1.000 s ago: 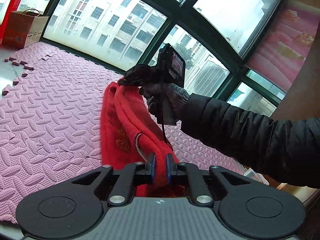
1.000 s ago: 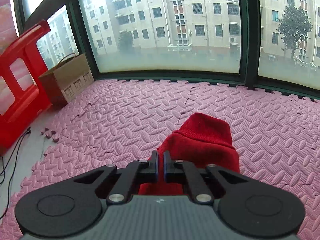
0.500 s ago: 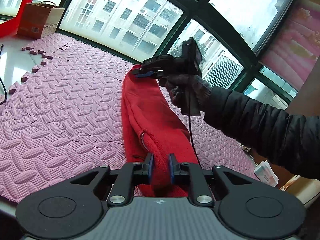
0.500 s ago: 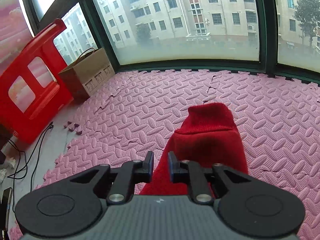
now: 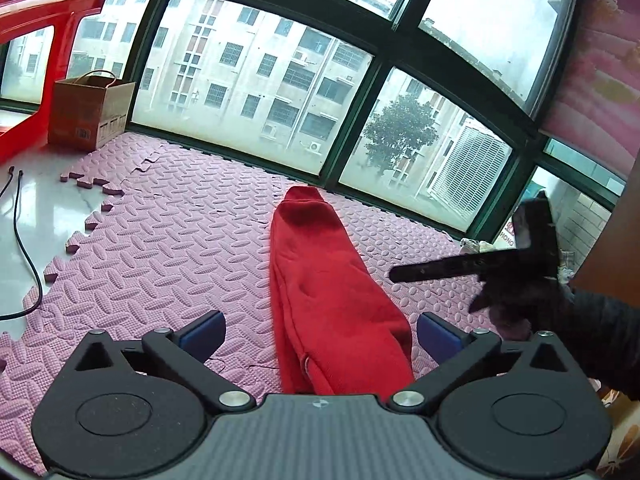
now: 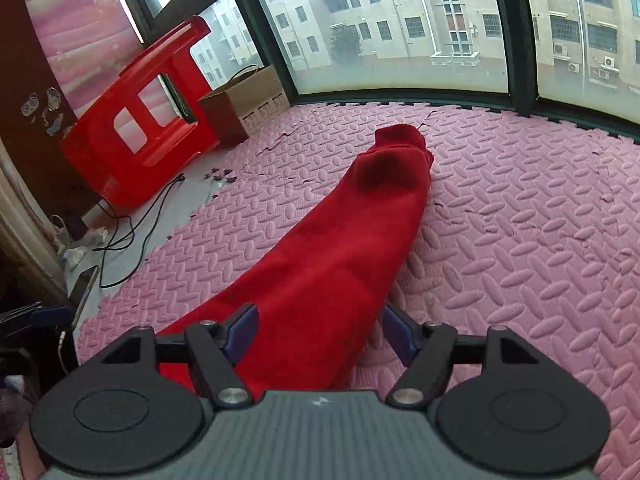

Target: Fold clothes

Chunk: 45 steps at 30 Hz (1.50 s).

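Lying long and narrow up the centre of the frame on the pink mat (image 5: pixel 160 248): red sweater (image 5: pixel 320 280), likely soft, light, floppy; best pinched at thick folded edges; left claw (image 5: pixel 320 330) and right claw (image 6: pixel 318 330) just spread, released, empty.

Pink foam mat (image 6: pixel 520 220) floor, dark-framed windows (image 5: pixel 248 80), red plastic furniture (image 6: pixel 136 128), possibly stool.

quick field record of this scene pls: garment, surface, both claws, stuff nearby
garment: red sweater, folded into a long narrow strip, lying flat
surface: pink foam mat
left claw: jaws just opened, wide apart, clear of the cloth
right claw: jaws just opened, nothing gripped
nearby: cardboard box, red plastic stool, black cable
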Available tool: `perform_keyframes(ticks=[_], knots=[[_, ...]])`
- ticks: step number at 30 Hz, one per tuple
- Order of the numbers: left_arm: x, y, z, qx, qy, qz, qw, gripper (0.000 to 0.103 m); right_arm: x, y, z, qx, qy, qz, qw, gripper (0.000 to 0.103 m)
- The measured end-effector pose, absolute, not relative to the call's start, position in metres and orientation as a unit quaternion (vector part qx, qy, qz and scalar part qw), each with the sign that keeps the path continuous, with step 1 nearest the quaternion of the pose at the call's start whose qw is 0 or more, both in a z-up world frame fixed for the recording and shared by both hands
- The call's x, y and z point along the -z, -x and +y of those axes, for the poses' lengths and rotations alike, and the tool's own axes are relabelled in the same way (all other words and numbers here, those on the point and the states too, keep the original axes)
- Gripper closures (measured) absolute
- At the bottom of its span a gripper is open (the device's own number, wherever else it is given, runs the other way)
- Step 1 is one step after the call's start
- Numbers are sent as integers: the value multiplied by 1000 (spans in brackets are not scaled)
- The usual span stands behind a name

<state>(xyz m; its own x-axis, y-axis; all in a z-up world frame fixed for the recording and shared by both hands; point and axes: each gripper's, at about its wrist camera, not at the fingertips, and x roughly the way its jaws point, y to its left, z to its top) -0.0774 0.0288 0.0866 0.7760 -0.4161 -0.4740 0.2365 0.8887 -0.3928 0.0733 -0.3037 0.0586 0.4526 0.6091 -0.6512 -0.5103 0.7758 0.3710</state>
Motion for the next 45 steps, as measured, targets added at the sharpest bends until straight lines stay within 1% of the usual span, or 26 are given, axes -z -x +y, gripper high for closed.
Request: perform_keyframes(ticks=[1, 6, 9, 13, 21, 35, 40, 45], knots=[[-86, 71, 26, 172, 160, 294, 926, 0, -57, -67, -309, -336, -69, 408, 846, 26], [-79, 46, 2, 150, 129, 326, 924, 0, -43, -42, -326, -379, -98, 406, 825, 21], [-67, 34, -14, 132, 97, 354, 921, 0, -33, -43, -325, -398, -107, 411, 813, 20], [-49, 28, -28, 92, 26, 384, 918, 0, -23, -50, -316, -429, -111, 412, 796, 20], [-33, 22, -17, 56, 39, 417, 906, 0, -12, -65, -298, -485, -94, 405, 769, 19], [-26, 14, -16, 34, 55, 439, 896, 0, 7, -108, -292, -550, -137, 386, 728, 13], [-24, 11, -12, 27, 58, 444, 894, 0, -1, -100, -306, -584, -99, 403, 697, 13], [-22, 9, -11, 24, 68, 448, 891, 0, -12, -97, -318, -567, -83, 368, 733, 12]])
